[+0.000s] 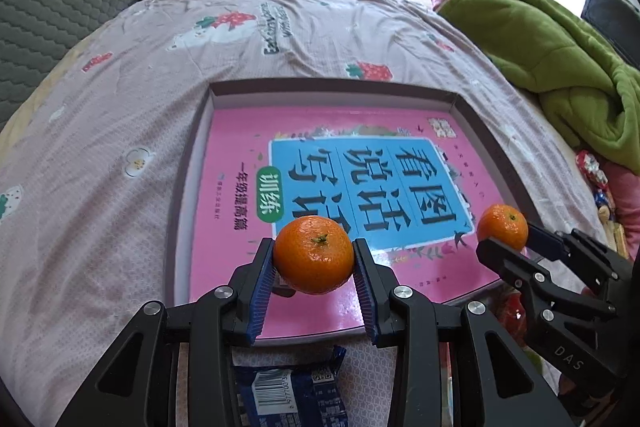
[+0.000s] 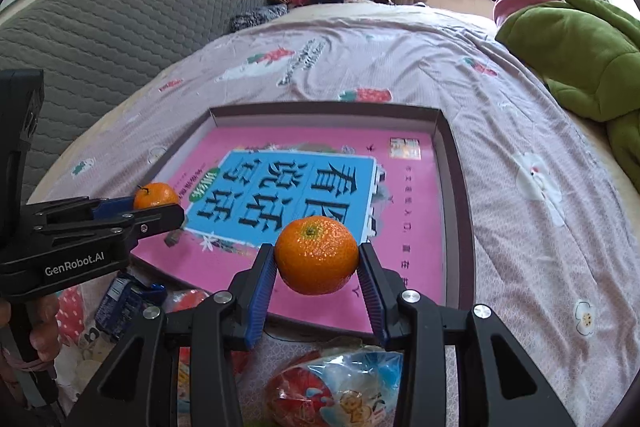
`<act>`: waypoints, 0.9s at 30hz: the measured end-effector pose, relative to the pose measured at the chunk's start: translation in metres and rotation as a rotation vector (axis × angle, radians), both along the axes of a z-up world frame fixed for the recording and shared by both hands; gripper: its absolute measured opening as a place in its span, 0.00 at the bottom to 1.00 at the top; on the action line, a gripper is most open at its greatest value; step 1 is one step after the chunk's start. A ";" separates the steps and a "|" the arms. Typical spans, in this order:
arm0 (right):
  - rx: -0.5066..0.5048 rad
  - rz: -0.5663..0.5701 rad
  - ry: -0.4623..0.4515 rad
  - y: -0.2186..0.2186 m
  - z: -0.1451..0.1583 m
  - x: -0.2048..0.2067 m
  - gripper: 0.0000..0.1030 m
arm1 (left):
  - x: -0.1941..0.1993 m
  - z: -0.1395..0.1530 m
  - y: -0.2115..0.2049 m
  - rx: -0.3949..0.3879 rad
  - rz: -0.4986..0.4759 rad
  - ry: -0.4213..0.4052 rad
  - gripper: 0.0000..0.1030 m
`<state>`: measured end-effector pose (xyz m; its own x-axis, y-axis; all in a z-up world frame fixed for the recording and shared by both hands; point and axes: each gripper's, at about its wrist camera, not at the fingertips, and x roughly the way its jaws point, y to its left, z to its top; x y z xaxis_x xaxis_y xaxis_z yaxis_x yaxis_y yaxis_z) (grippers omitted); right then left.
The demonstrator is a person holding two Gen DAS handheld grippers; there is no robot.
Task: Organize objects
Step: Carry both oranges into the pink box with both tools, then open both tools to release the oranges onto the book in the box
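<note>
You have a mandarin pinched in each hand-held gripper: the left hand-held gripper [image 1: 314,263] clamps the left mandarin [image 1: 313,254] between its blue pads, and the right hand-held gripper [image 2: 318,267] clamps the right mandarin [image 2: 316,254] the same way. Both fruits hang over the near edge of the shallow box [image 1: 340,86] on the bed [image 1: 120,115], above the pink book [image 1: 240,187] lying inside it. Judging by this, neither mandarin is set down yet, so the placing is still ahead of you. More seems left to sort: a blue snack packet [image 1: 292,395] and a red-and-blue bagged item [image 2: 340,391] lie on the bed near you, outside the box. Your gripper bodies cover much of both, so what they are stays unclear, and other clutter at the near left is too hidden to name.
</note>
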<state>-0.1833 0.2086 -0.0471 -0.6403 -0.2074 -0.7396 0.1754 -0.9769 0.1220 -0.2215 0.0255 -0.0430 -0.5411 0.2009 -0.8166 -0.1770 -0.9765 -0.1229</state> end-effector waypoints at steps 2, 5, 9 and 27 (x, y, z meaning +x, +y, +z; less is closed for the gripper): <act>0.010 -0.009 -0.008 0.001 -0.003 -0.002 0.41 | -0.001 -0.006 0.002 -0.001 -0.006 -0.021 0.38; 0.018 -0.014 -0.024 0.002 -0.007 -0.003 0.41 | -0.003 -0.011 0.002 0.004 -0.005 -0.045 0.38; 0.026 -0.021 -0.032 0.003 -0.011 -0.005 0.41 | -0.004 -0.016 -0.002 -0.002 0.009 -0.050 0.38; 0.041 -0.044 -0.028 0.002 -0.006 -0.005 0.52 | -0.006 -0.012 -0.006 0.004 0.019 -0.072 0.52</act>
